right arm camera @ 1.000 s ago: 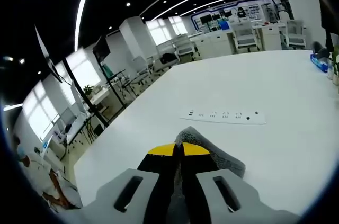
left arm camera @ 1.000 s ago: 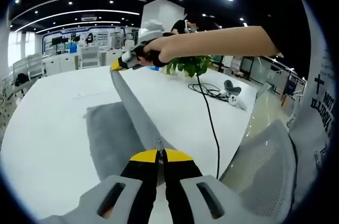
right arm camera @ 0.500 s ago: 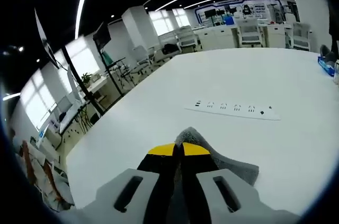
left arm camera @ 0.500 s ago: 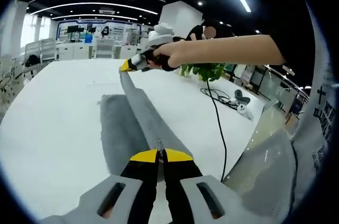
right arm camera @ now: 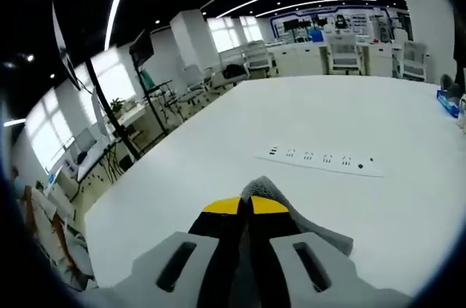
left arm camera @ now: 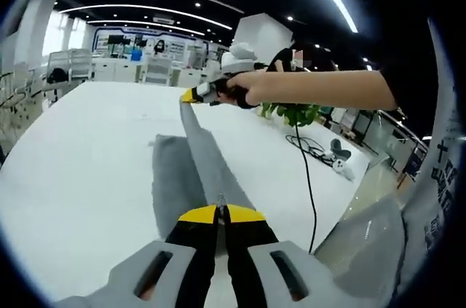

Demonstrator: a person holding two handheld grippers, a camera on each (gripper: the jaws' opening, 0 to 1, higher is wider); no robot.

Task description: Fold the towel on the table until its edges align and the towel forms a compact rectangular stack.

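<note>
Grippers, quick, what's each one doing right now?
Left gripper: closed on the towel.
Right gripper: closed on the towel's other end.

In the left gripper view, the left gripper (left arm camera: 220, 210) covers the near end of the grey towel (left arm camera: 207, 166), and the person's hand (left arm camera: 247, 91) hides most of the right gripper (left arm camera: 191, 95). In the right gripper view, the right gripper (right arm camera: 244, 204) covers all but a corner of the towel (right arm camera: 273, 193). The sockets on the power strip (right arm camera: 320, 160) are too small to count.
</note>
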